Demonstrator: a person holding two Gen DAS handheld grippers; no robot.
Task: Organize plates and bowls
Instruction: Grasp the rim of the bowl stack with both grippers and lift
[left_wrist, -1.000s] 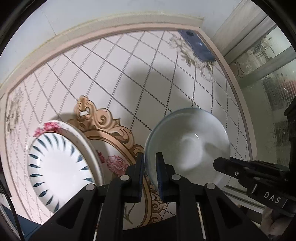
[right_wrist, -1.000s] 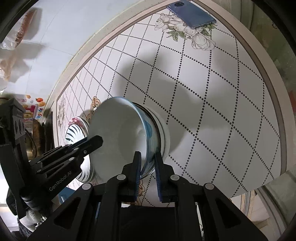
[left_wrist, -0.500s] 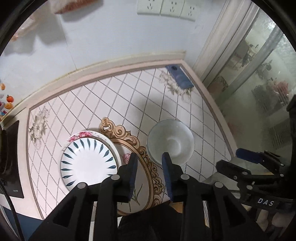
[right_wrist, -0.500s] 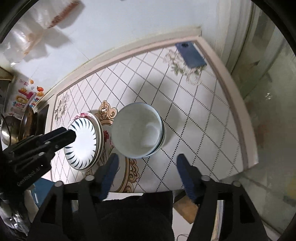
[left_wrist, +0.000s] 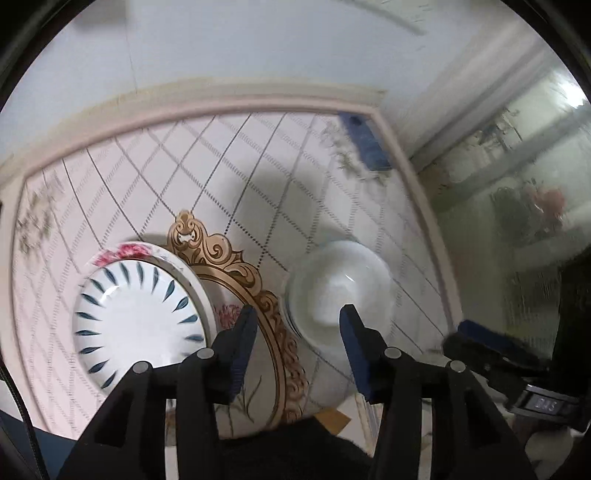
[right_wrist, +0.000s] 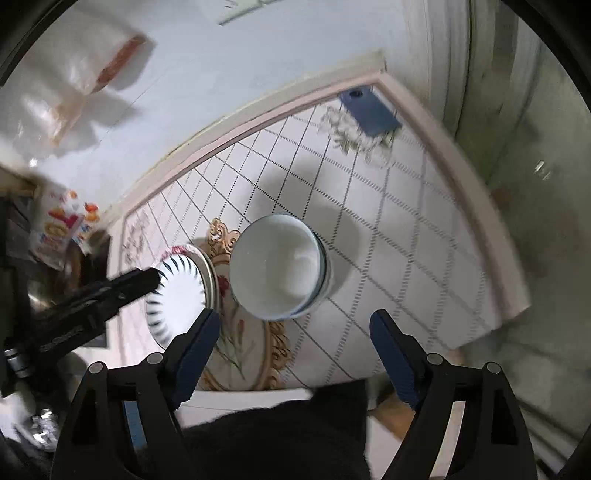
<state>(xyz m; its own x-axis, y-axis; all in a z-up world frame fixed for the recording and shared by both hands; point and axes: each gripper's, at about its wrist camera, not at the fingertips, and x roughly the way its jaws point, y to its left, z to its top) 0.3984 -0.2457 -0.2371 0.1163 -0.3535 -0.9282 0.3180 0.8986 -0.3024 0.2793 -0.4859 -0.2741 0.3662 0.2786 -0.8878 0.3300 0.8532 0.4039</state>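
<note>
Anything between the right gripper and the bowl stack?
Nothing visible. The right gripper hangs above the bowl stack, jaws opening with nothing between them. The plate stack lies off to the side, and the left gripper hangs over it.

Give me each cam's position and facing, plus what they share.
Left wrist: on the left tool, angled steeply down at the tiled table; its fingers and the right tool's tip show.
Right wrist: on the right tool, looking down likewise; the left tool intrudes at left.
Shared: stacked plates, stacked bowls, blue phone.
</note>
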